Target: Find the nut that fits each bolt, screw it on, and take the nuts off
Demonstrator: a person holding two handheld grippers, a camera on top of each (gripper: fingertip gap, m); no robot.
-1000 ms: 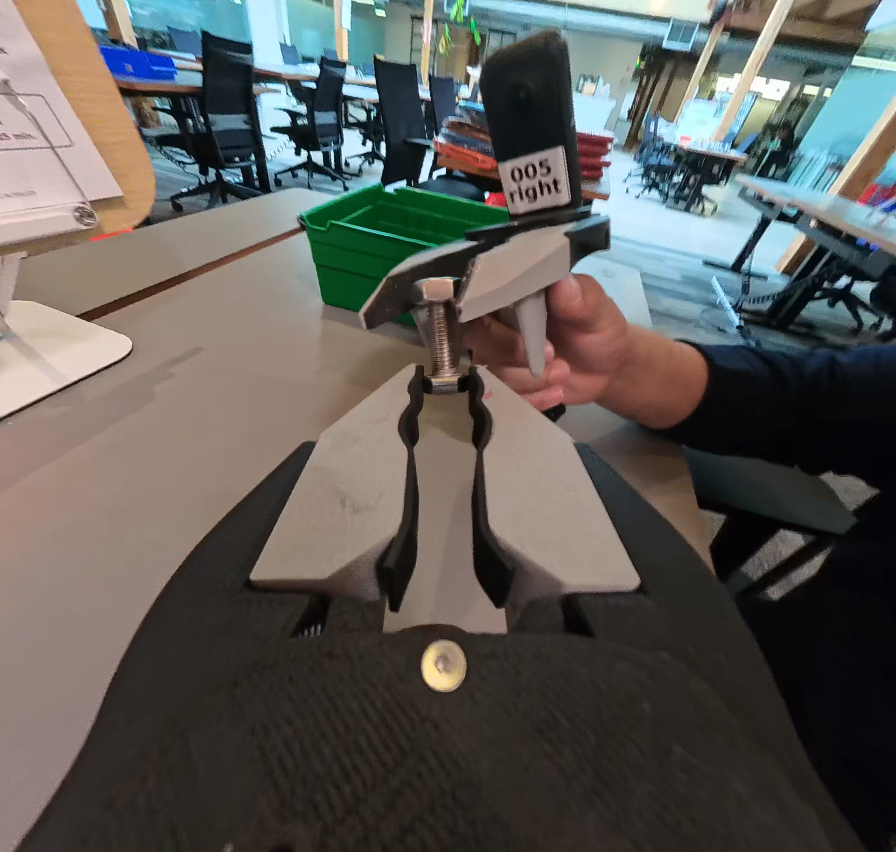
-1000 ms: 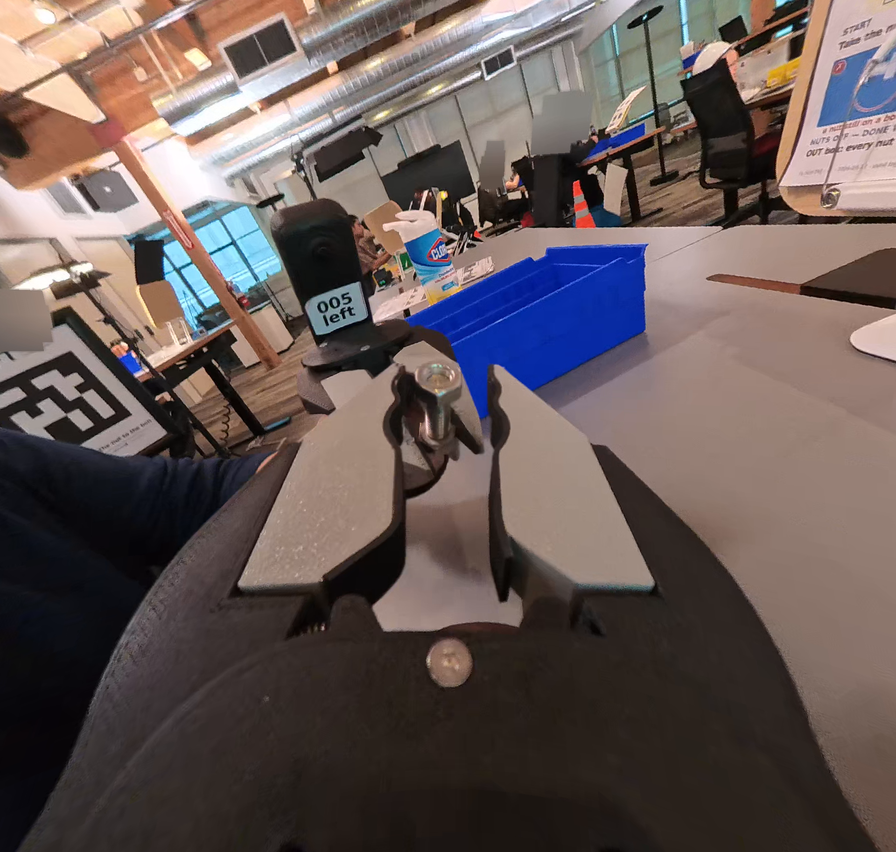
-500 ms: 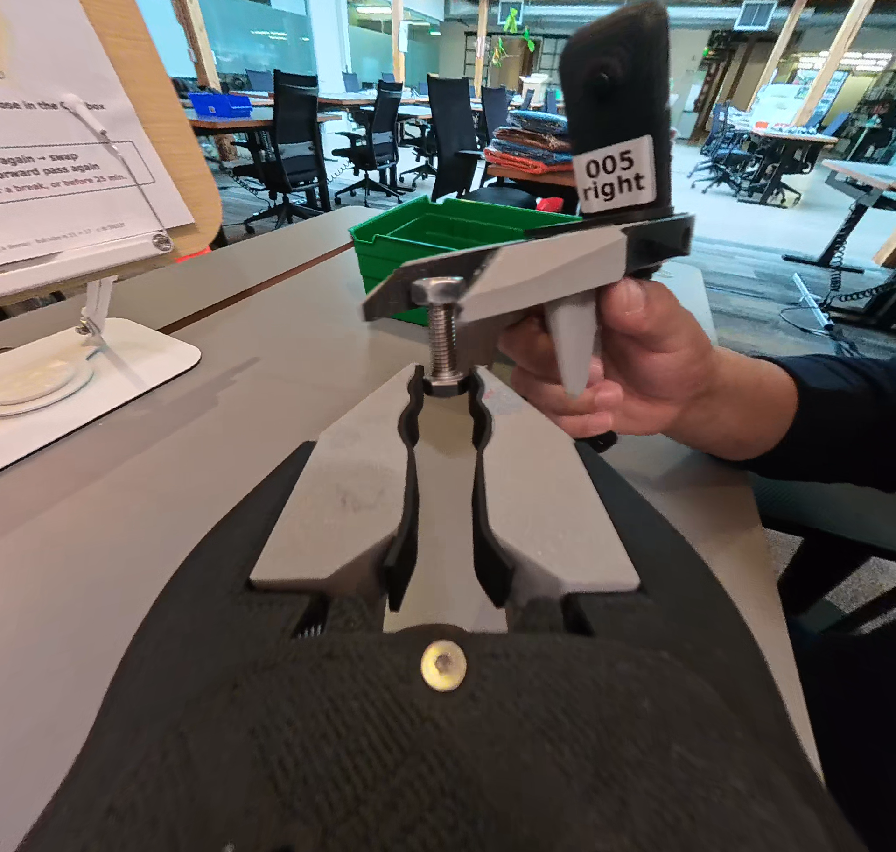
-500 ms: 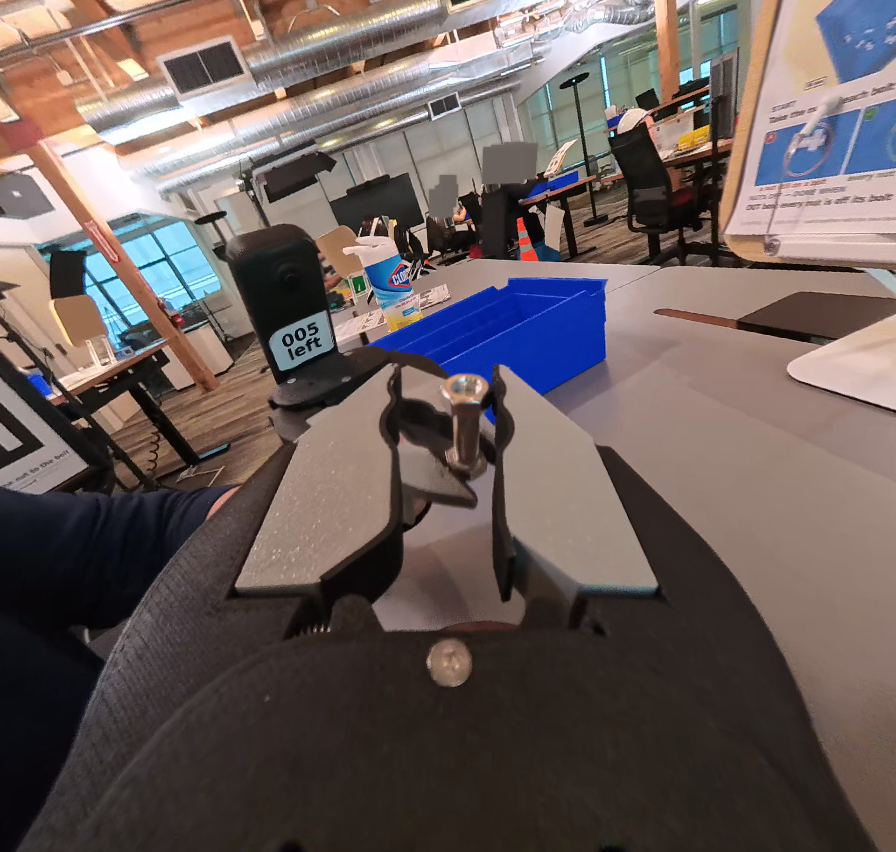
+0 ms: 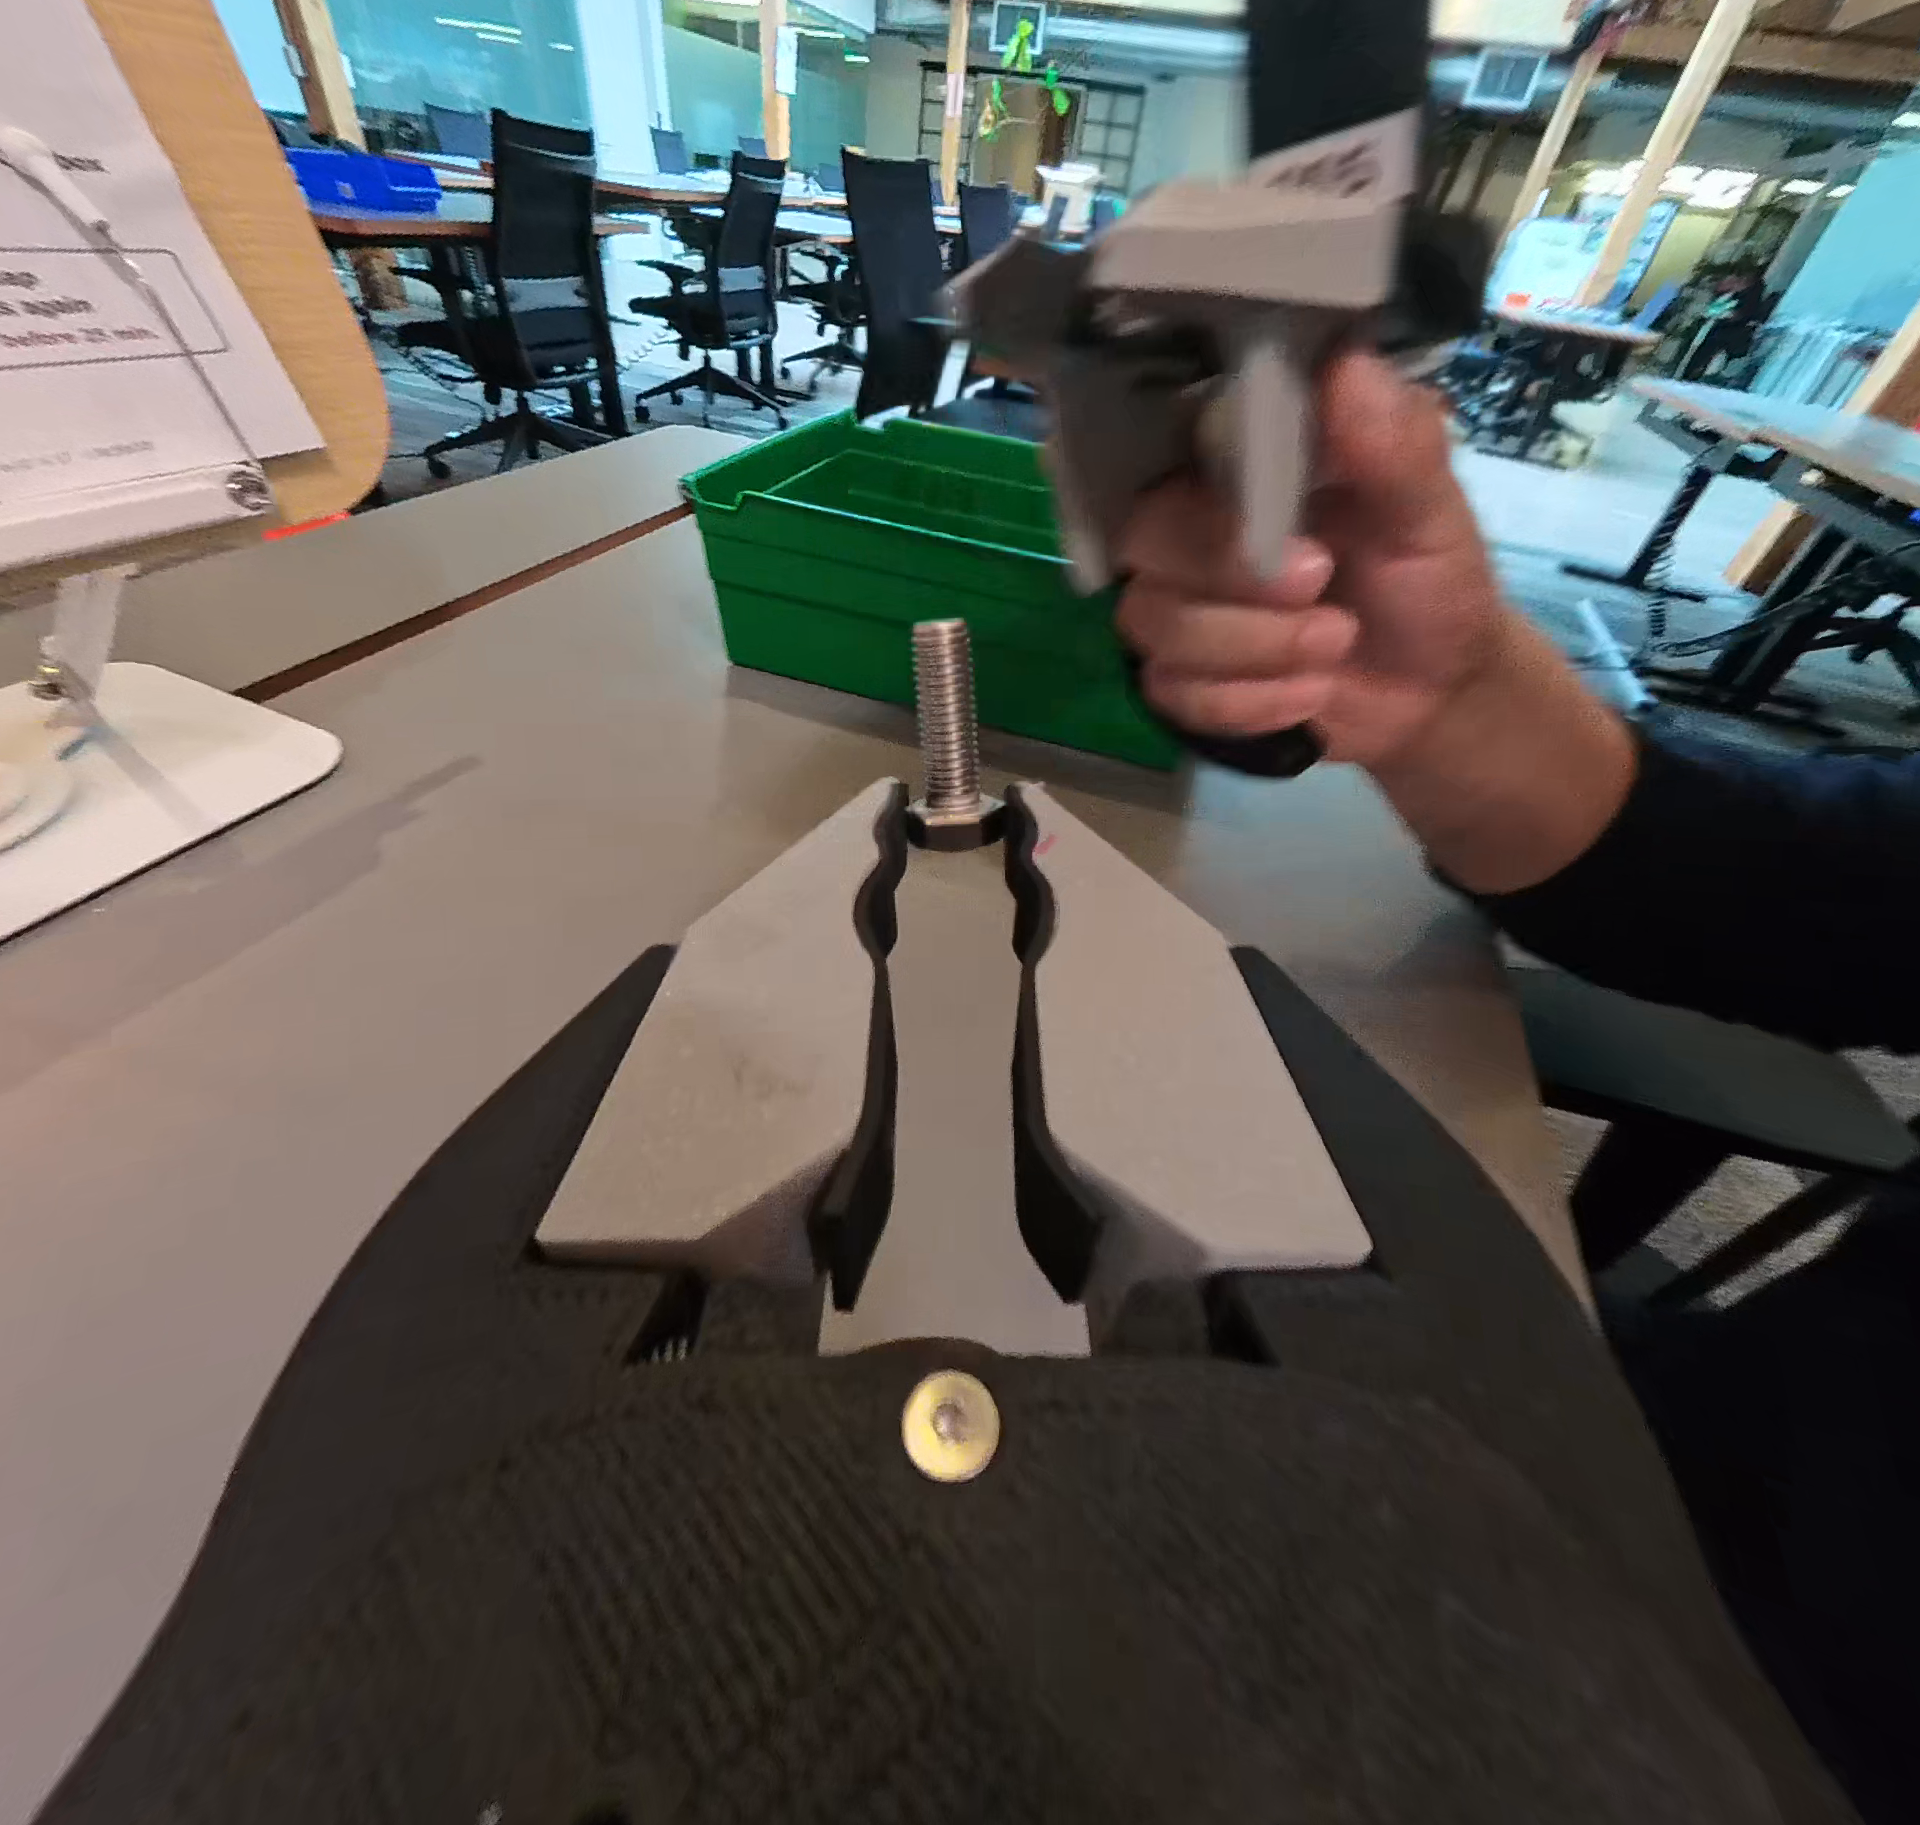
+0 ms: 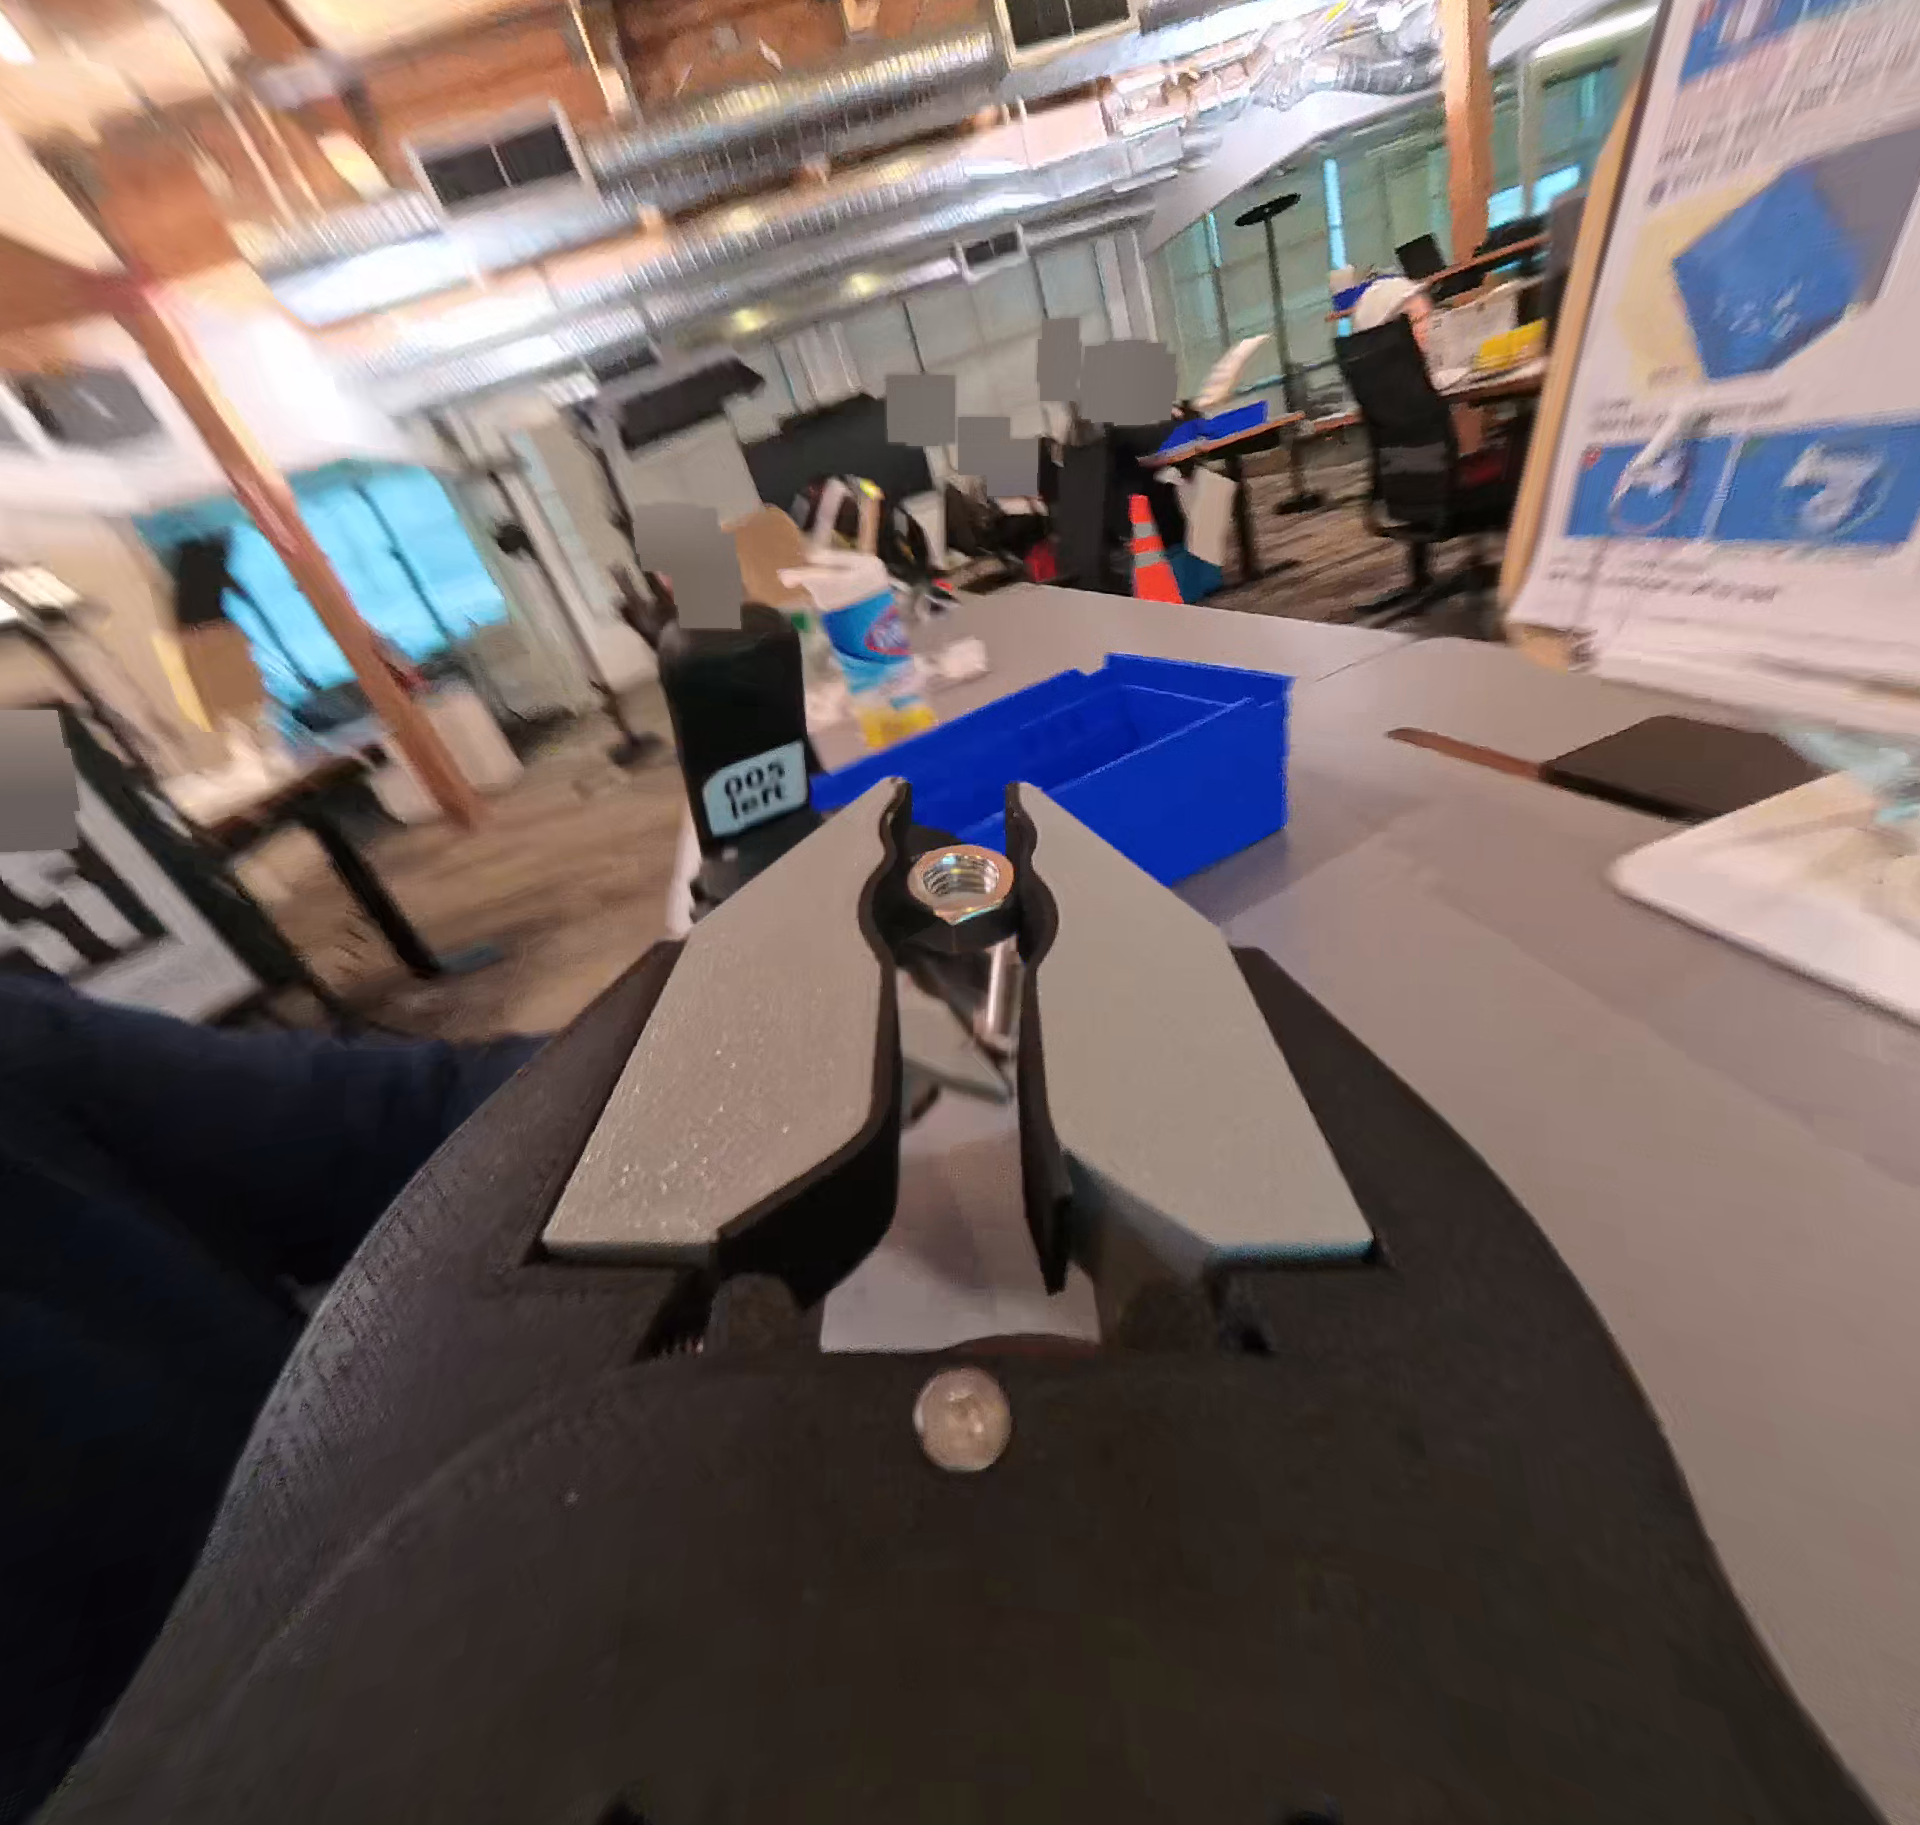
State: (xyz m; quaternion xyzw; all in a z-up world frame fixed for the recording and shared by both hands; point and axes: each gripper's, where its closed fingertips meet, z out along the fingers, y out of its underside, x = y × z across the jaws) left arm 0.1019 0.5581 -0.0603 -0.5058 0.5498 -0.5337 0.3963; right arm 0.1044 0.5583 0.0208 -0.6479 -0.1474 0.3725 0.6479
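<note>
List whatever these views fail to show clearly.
- Left wrist view: right gripper blurred by motion; its fingertips unreadable.
- Left wrist view: green bin floor hidden by its front wall.
- Right wrist view: bolt mostly hidden beneath the nut and fingers.

Open-plan office/workshop loft: rows of black office chairs (image 5: 540,289) at long desks behind the grey table (image 5: 436,840), exposed ceiling ducts (image 6: 790,186) and timber posts (image 6: 291,549) overhead, glass partitions beyond the chairs.
</note>
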